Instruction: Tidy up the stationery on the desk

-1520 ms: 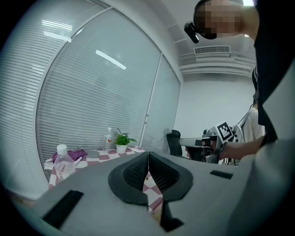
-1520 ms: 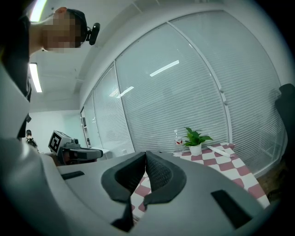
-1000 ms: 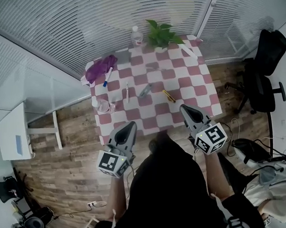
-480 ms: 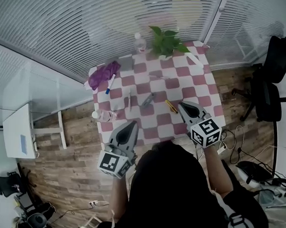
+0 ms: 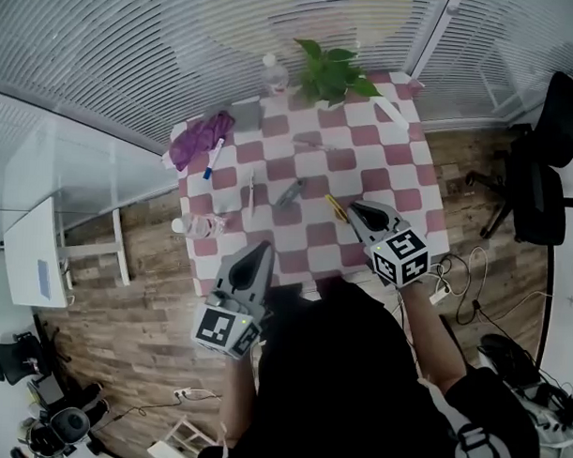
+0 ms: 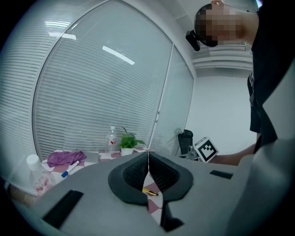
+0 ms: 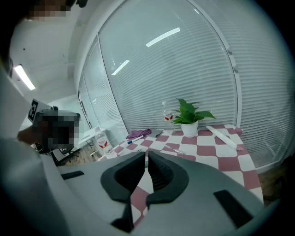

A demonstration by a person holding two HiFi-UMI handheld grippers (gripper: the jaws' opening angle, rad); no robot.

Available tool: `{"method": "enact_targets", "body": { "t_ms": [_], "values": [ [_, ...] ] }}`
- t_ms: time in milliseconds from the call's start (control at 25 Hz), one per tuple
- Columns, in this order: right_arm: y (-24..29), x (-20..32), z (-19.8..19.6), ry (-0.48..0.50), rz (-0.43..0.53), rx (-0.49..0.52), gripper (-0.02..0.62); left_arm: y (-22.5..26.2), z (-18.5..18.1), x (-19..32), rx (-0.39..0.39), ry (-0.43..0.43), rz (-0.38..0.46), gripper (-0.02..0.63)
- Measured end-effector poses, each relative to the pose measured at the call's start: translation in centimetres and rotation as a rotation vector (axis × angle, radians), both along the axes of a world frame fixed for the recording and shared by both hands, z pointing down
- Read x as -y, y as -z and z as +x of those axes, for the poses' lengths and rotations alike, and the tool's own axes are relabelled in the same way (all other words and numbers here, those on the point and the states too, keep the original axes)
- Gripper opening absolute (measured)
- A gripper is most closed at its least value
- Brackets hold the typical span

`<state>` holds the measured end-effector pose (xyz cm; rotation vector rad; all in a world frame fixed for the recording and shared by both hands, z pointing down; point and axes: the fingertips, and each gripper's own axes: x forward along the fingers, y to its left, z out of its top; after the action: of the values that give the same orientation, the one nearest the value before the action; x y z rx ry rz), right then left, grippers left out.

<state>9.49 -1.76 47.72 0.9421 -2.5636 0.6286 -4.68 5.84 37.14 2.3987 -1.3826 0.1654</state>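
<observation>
On the red-and-white checked table (image 5: 400,194) lie a yellow pen (image 5: 336,208), a grey clip-like item (image 5: 290,192), a thin white pen (image 5: 251,194) and a blue-capped marker (image 5: 214,158). My right gripper (image 5: 356,209) is shut and empty, its tip just right of the yellow pen. At the table's near edge my left gripper (image 5: 260,251) is also shut and empty. The left gripper view has its jaws (image 6: 148,154) pressed together, with the yellow pen (image 6: 150,191) showing below them. In the right gripper view the closed gripper (image 7: 146,154) points over the table toward the marker (image 7: 134,138).
A purple cloth (image 5: 200,139) and a grey pouch (image 5: 245,114) lie at the far left. A water bottle (image 5: 275,75) and a potted plant (image 5: 334,73) stand at the far edge. A long white strip (image 5: 392,112) lies far right, a small bottle (image 5: 200,227) near left. An office chair (image 5: 551,167) stands at the right.
My right gripper has come down and leftward, ending beside the yellow pen. The left gripper has edged forward to the table's near edge. Both stayed shut.
</observation>
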Motion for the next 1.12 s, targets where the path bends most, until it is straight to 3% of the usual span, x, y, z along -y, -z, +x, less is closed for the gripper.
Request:
{"method": "enact_targets", "body": {
  "t_ms": [80,200,400,640,880,1120],
  "values": [
    [-1.0,-0.1,-0.3,0.008,-0.025,-0.006,0.025,-0.2,0.0,0.1,-0.007,0.006,-0.009,0.032],
    [-2.6,-0.3,-0.4,0.019,-0.049,-0.037,0.081,-0.5,0.2,0.2,-0.013,0.003,-0.018,0.032],
    [-5.9,-0.5,-1.0,0.029,-0.049,-0.141,0.094,-0.9,-0.1,-0.2,0.000,-0.022,-0.024,0.032],
    [-10.5,-0.7,-1.4,0.014,-0.110,-0.223,0.153,-0.8,-0.7,-0.3,0.008,-0.051,-0.006,0.032],
    [-15.0,-0.2,-1.0,-0.005,-0.129,-0.357,0.154,-0.8,-1.2,-0.5,0.009,-0.067,-0.012,0.032],
    [-17.5,-0.4,-1.1,0.009,-0.187,-0.400,0.153,-1.0,-1.7,-0.9,0.001,-0.048,-0.035,0.032]
  ]
}}
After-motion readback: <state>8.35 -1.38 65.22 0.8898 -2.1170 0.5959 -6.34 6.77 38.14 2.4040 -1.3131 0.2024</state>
